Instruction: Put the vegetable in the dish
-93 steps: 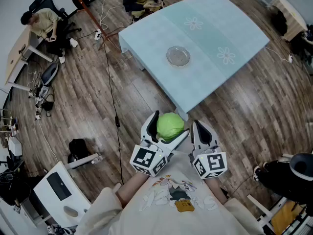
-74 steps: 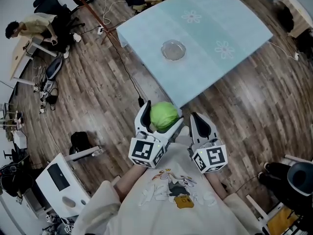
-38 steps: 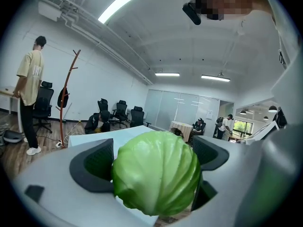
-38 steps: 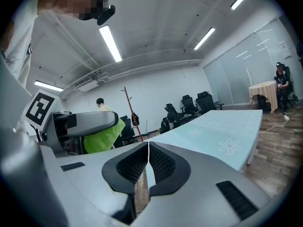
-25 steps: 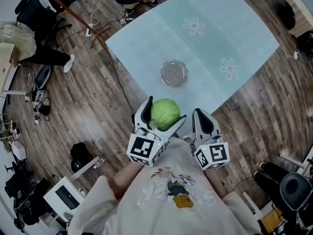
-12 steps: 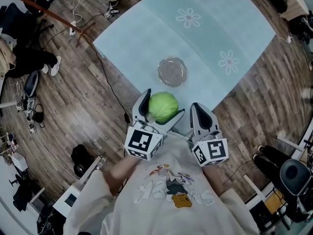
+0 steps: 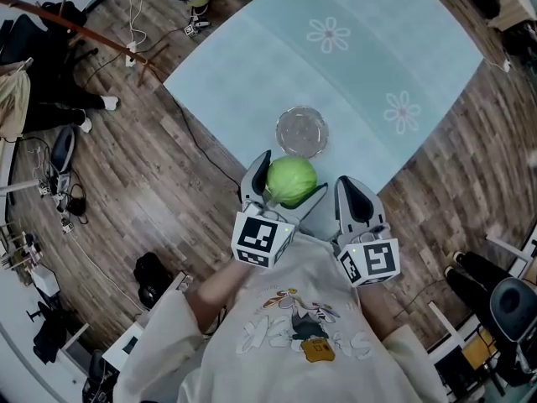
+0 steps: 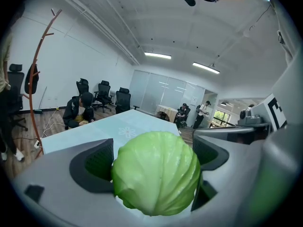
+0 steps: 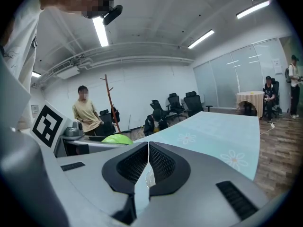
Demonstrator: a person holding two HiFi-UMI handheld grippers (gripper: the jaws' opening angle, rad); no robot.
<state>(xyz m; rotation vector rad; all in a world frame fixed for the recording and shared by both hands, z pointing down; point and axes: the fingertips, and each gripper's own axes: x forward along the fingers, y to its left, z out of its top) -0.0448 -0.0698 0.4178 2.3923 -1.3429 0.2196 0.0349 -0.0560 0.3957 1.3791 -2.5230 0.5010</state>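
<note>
Green cabbage (image 7: 290,180) gripped between the jaws of the left gripper (image 7: 289,183), held in the air by the near corner of the pale blue table (image 7: 252,65); whether over the tabletop or just off its edge is hard to tell from above. Clear glass dish (image 7: 301,131) on the table just beyond it. Right gripper (image 7: 352,190) alongside, jaws pressed together on nothing. Wood floor (image 7: 151,200) around

Pale shirt (image 7: 277,355), perhaps cartoon-printed
</note>
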